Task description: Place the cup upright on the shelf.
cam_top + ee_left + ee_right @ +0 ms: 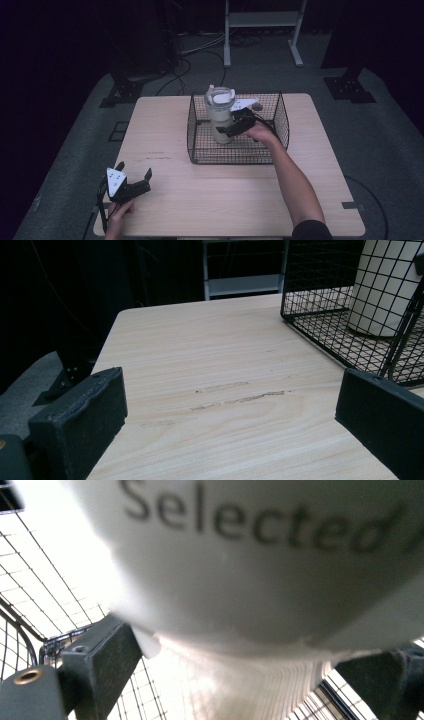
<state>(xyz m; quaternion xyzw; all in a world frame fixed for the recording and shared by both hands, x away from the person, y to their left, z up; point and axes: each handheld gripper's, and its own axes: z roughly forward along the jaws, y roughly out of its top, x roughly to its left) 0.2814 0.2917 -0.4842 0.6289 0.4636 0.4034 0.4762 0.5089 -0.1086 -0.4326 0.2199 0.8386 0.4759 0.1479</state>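
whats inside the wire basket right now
A pale lidded cup stands upright in the wire basket, with the right gripper closed around its lower part. The basket floor behind the cup is hidden.

Wooden table (210, 200), grey metal stand (262, 20) beyond.

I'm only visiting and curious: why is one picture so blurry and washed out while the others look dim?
In the right gripper view the white cup sits so close that its "Selected" lettering blurs and the background glares white; the high view is dim, with darkness around the table; the left gripper view is sharp on the wood grain and the wire basket.
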